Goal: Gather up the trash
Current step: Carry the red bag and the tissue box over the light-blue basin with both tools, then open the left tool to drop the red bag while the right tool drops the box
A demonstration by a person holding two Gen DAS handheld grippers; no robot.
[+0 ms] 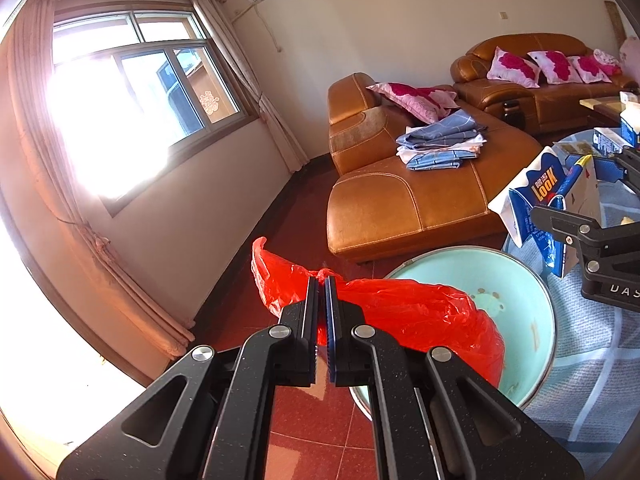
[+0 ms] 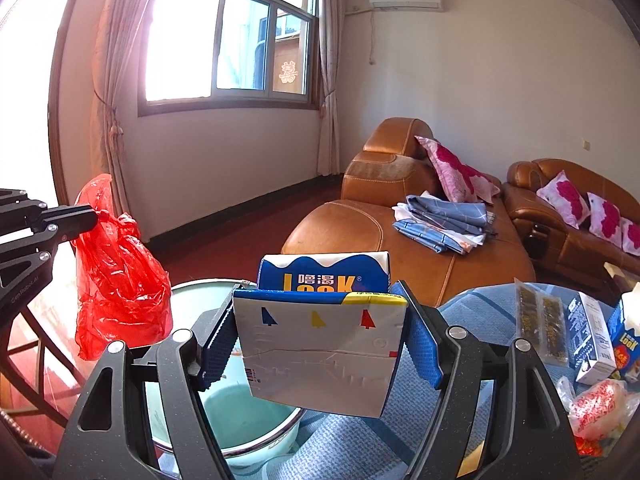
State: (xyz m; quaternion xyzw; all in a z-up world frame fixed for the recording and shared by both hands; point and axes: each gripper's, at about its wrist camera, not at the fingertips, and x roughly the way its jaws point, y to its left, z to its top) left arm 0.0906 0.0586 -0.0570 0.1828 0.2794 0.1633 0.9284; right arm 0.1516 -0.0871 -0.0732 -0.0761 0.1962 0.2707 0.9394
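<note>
Your table [image 2: 480, 304] has a blue cloth. Over its green basin [image 1: 520, 320], your left fingers [image 1: 322, 300] pinch the red bag [image 1: 400, 312]; your right fingers [image 2: 320, 336] hold a milk carton [image 2: 320, 356].

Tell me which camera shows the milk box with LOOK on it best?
The right wrist view. There the milk box fills the middle, clamped in the right hand-held gripper, its printed face plain. The left wrist view shows the box only small and tilted at the right edge.
</note>
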